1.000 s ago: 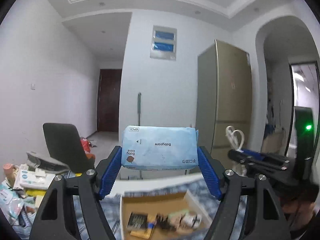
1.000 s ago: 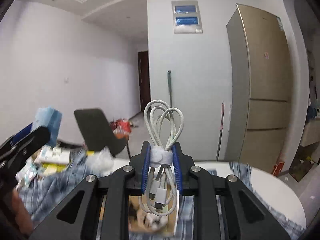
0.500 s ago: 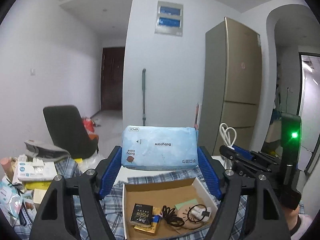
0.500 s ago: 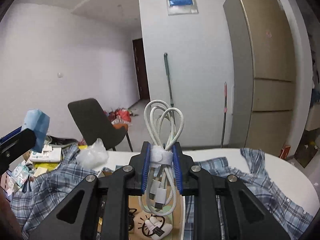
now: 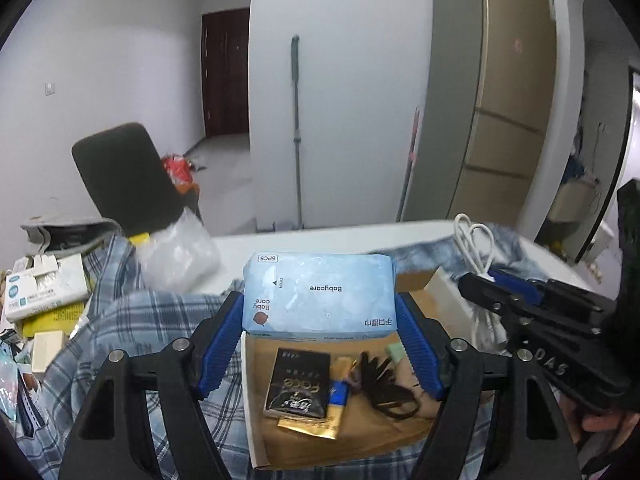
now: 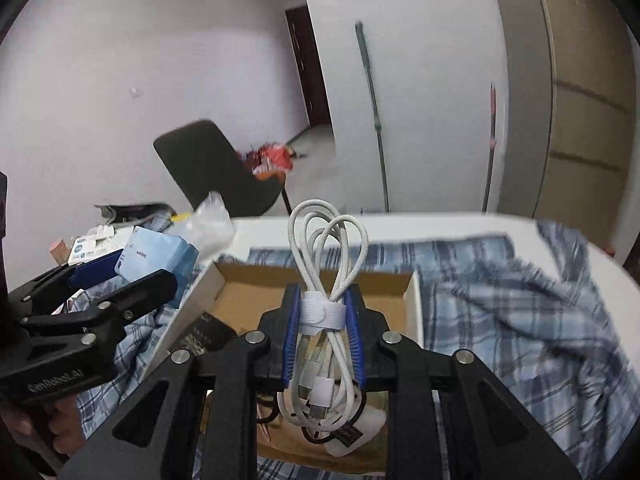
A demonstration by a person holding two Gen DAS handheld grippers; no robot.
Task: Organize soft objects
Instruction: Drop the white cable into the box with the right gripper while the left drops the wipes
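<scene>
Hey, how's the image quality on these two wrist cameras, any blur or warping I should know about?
Left wrist: mostly sharp, the print on the tissue pack is readable; fisheye bends the fridge. Right wrist: motion blur smears the plaid cloth and the walls, though the white cable in the right gripper stays crisp.

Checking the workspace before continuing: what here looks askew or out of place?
The blue plaid cloth lies rumpled across the white table, bunched against the open cardboard box, which sits skewed on it. Nothing looks spilled or damaged.
</scene>
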